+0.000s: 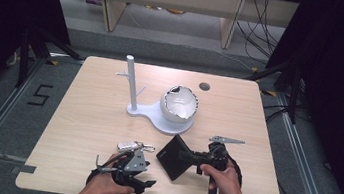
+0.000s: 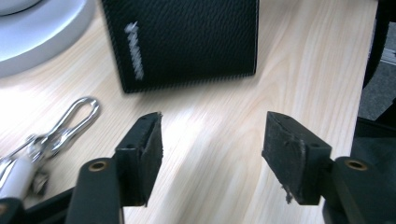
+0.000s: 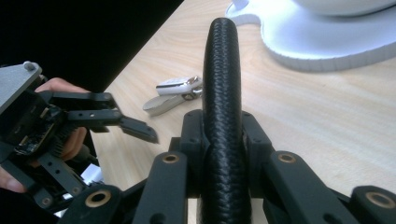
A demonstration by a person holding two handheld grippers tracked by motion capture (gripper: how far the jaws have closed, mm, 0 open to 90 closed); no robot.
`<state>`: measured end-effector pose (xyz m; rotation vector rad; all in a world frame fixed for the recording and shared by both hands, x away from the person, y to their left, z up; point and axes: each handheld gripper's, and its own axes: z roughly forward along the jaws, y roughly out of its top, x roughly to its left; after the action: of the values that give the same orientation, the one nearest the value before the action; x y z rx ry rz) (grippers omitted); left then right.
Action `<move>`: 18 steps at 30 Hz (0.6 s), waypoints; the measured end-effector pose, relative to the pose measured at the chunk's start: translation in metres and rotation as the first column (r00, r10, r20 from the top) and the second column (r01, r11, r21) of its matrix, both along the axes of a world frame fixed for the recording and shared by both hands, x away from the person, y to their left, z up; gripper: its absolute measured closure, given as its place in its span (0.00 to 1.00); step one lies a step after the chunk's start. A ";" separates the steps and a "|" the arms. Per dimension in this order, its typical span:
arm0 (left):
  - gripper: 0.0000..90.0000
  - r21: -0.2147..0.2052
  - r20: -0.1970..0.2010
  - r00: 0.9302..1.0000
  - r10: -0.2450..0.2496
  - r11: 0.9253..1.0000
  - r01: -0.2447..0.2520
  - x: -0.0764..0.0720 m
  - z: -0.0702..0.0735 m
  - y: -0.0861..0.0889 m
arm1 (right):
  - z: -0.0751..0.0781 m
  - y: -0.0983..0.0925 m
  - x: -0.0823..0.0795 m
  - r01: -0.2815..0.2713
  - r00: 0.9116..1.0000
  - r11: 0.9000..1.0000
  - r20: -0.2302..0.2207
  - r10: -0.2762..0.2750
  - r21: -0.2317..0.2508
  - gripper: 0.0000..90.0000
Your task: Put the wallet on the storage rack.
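Wallet (image 1: 175,156): black, textured, flat, tilted on edge on the table's (image 1: 87,116) near side, clamped by the right gripper (image 3: 222,135), held level. Left gripper (image 2: 212,144) alongside, jaws apart and empty. Metal keys (image 1: 132,146) just beside it.

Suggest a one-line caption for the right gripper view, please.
Right gripper clamps a black wallet edge-on; keys lie beyond.
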<state>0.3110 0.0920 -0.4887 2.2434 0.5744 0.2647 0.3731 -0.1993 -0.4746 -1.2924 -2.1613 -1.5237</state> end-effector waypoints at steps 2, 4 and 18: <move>0.37 -0.009 -0.005 0.999 0.035 0.999 -0.035 -0.003 0.000 0.011 | 0.003 -0.003 0.003 0.004 0.999 1.000 0.039 -0.004 0.004 0.84; 0.36 -0.016 -0.011 0.999 0.051 0.999 -0.051 -0.005 0.000 0.018 | 0.008 -0.005 0.004 0.008 0.999 1.000 0.034 -0.008 0.011 0.84; 0.33 -0.001 -0.027 0.993 0.116 0.993 -0.116 -0.021 -0.004 0.055 | 0.026 -0.024 0.024 0.086 0.990 0.996 0.112 -0.087 0.007 0.84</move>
<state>0.2898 0.1471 -0.4927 2.2172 0.7201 0.2925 0.3972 -0.2228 -0.4481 -1.3470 -2.1961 -1.6700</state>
